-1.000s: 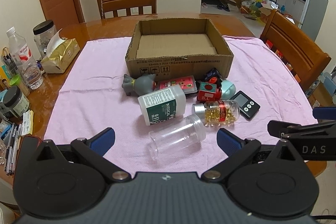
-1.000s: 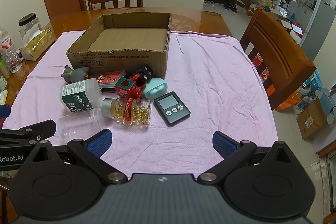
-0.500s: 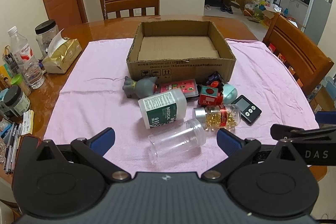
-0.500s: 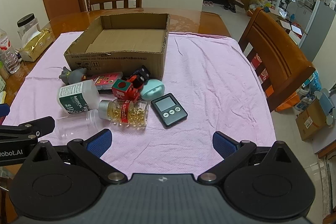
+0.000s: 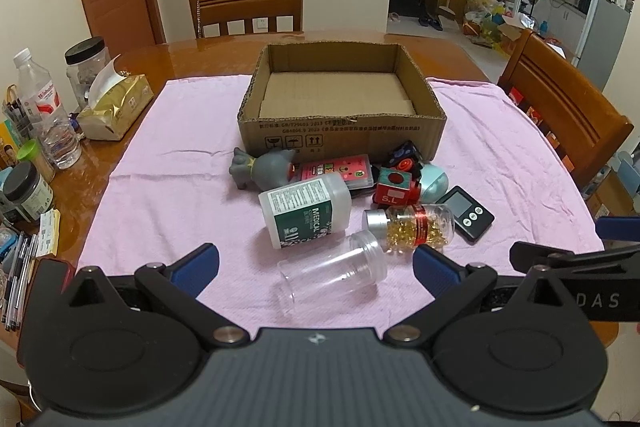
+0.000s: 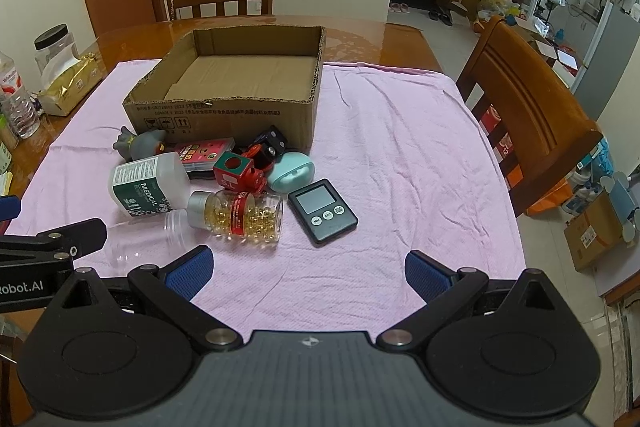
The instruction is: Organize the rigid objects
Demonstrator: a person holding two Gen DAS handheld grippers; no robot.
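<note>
Both tools spread wide, nothing held: left tool (image 5: 316, 263), right tool (image 6: 308, 269). Clear jar (image 5: 332, 273) lying on its side on the pink-covered bench, straight ahead of the left tool, long axis running left-right, mouth lower left. Probably the left's grab, with the empty box (image 5: 340, 129) farther back.

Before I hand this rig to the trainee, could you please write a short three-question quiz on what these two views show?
1. True or false: the cardboard box already holds some items.
2. Which item lies nearest the left gripper? A) timer B) clear jar C) grey toy
3. Fill in: the capsule bottle lies on its ____.

Key: 1. False, its floor is bare. 2. B, it lies between the open jaws in the left view. 3. Side, silver cap toward the white medical bottle. The right gripper is open too, holding nothing.
</note>
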